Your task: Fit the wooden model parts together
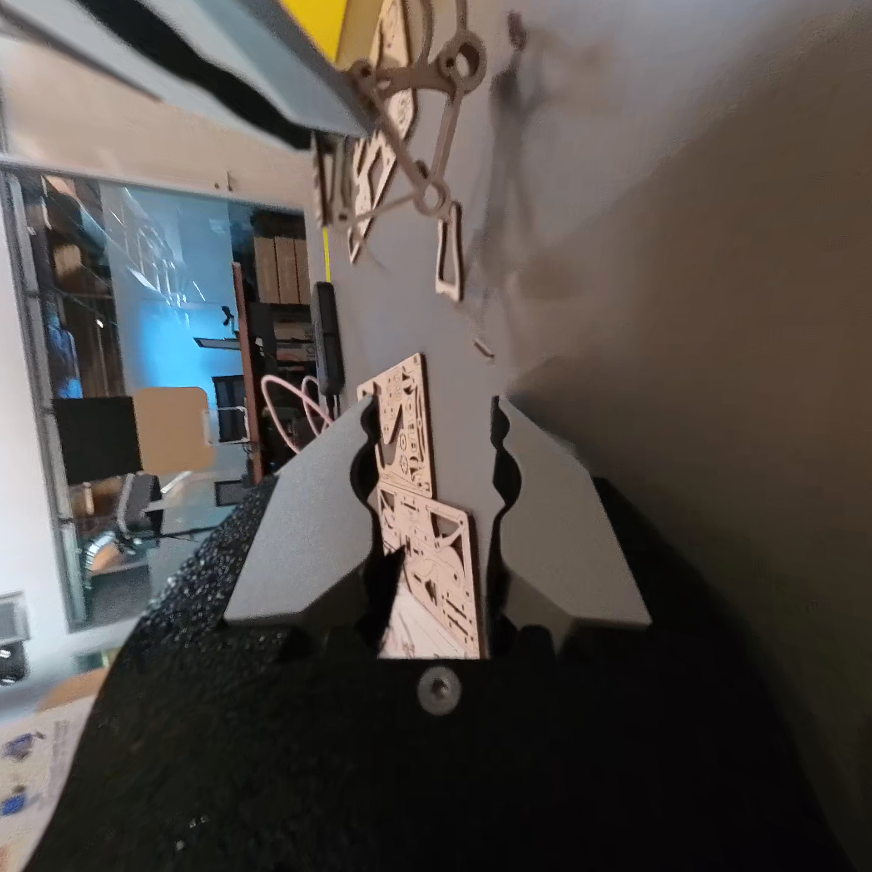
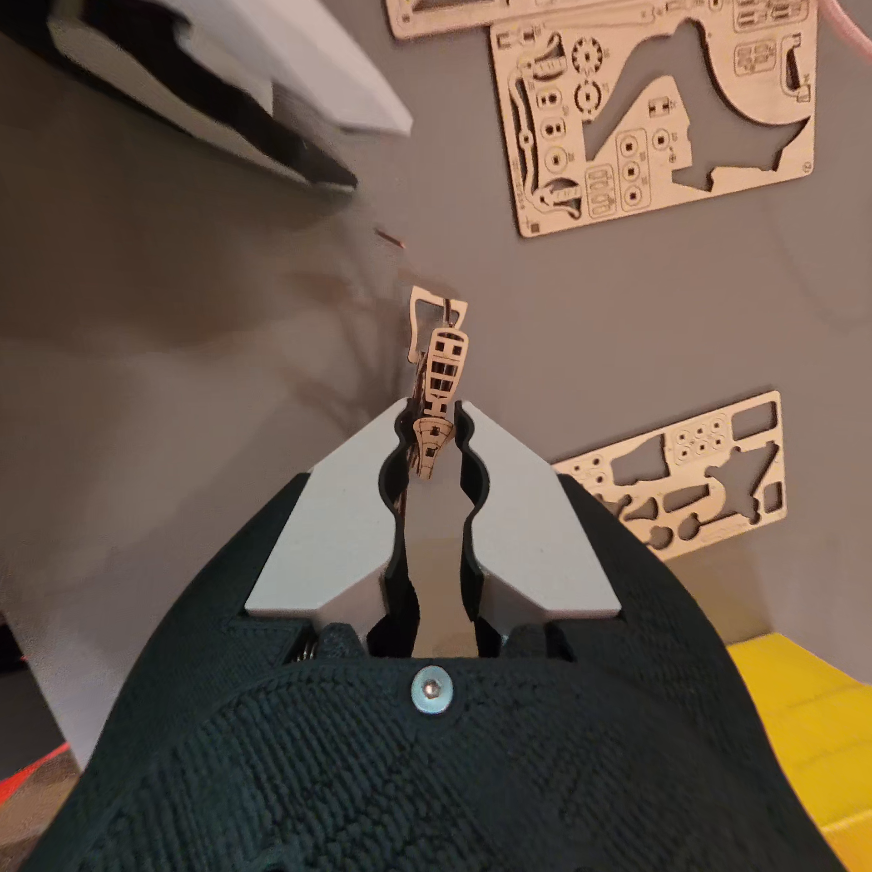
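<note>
In the left wrist view our left gripper is nearest, its grey fingers spread wide and holding nothing. Between and beyond them two pale laser-cut wooden sheets lie on the grey bench. Far ahead, the right gripper carries the thin, partly built wooden model frame; its detail is blurred.

In the right wrist view the right gripper sits closest, fingers nearly closed and pinching the model frame at the tips. Beyond the right finger lie punched-out sheets, cut off by the picture edge. We judge assembly is partway: several parts joined, many still in the sheets. The joint itself hides behind the fingertips.
</note>
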{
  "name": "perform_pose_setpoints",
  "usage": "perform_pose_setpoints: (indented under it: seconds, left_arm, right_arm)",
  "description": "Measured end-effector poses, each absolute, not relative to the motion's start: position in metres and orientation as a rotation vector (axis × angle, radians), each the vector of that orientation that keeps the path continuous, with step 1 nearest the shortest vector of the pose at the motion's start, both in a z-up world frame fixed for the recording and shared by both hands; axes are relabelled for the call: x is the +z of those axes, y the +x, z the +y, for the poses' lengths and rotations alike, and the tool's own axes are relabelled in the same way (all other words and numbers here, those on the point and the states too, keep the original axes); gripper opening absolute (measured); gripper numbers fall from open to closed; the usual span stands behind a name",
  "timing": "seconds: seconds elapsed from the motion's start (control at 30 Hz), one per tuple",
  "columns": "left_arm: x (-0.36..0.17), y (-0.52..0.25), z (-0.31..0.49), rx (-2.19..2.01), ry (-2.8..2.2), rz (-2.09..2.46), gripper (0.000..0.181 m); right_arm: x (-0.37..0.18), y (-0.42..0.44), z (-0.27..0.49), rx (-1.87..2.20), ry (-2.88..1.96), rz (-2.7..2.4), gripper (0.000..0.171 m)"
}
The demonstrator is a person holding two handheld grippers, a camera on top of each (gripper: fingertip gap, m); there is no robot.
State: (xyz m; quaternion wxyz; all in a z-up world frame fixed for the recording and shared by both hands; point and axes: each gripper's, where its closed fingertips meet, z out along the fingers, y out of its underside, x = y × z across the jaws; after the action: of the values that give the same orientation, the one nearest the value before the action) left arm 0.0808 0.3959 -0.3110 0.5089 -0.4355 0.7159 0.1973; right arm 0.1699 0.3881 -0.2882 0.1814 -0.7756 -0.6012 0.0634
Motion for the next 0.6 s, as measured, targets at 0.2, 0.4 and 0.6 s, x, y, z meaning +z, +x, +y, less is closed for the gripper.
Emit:
perform_pose_setpoints:
  seconds: [0.2, 0.4, 0.6]
  left_arm:
    - [-0.304, 0.072, 0.408, 0.33, -1.183, 1.624, 0.053]
    - [-0.301, 0.067, 0.411, 0.227, -1.264, 1.574, 0.053]
    - [-0.298, 0.068, 0.409, 0.188, -1.275, 1.56, 0.053]
  right_arm:
    - [-0.294, 0.179, 0.403, 0.158, -2.214, -1.797, 0.015]
    - [-0.294, 0.174, 0.405, 0.171, -2.242, -1.812, 0.026]
    - [-0.298, 0.174, 0.406, 0.141, -2.269, -1.806, 0.037]
